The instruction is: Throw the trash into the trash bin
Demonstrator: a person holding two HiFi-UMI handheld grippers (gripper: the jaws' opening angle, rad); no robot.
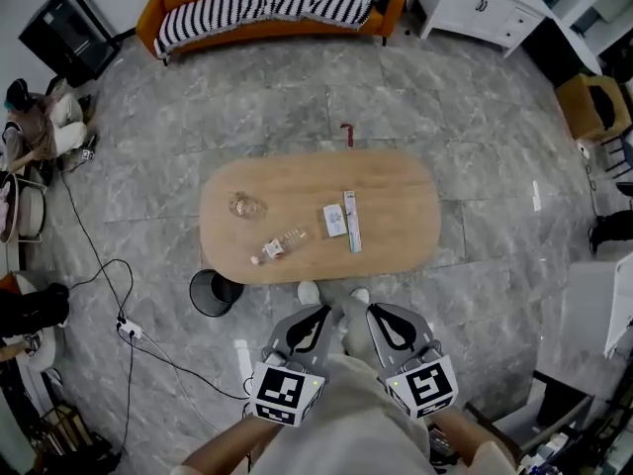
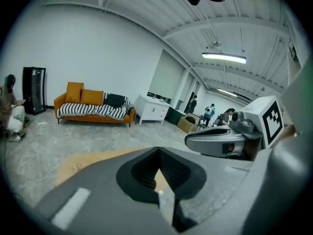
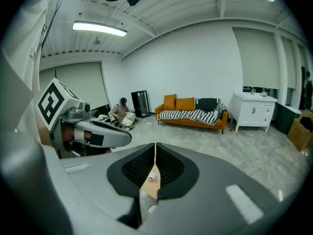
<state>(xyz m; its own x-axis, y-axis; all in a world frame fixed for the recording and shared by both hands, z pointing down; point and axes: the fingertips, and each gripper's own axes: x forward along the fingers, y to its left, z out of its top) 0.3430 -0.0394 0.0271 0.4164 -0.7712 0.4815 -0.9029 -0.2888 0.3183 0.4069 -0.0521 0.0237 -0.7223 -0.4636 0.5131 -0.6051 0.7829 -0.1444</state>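
On the oval wooden table (image 1: 396,186) lie a crumpled clear wrapper (image 1: 246,206), a plastic bottle (image 1: 279,245) on its side, a small white-blue box (image 1: 334,220) and a long toothpaste-like box (image 1: 351,221). A black mesh trash bin (image 1: 213,292) stands on the floor by the table's near left corner. My left gripper (image 1: 315,323) and right gripper (image 1: 382,322) hang side by side near my body, short of the table. Both have their jaws together and hold nothing. The table edge (image 2: 88,160) shows beyond the shut jaws in the left gripper view.
An orange sofa (image 1: 267,3) with a striped blanket stands at the far wall, a white cabinet (image 1: 485,8) to its right. Cables and a power strip (image 1: 129,330) lie on the floor at left. A person (image 1: 35,127) sits at far left. My shoes (image 1: 331,293) touch the table's near edge.
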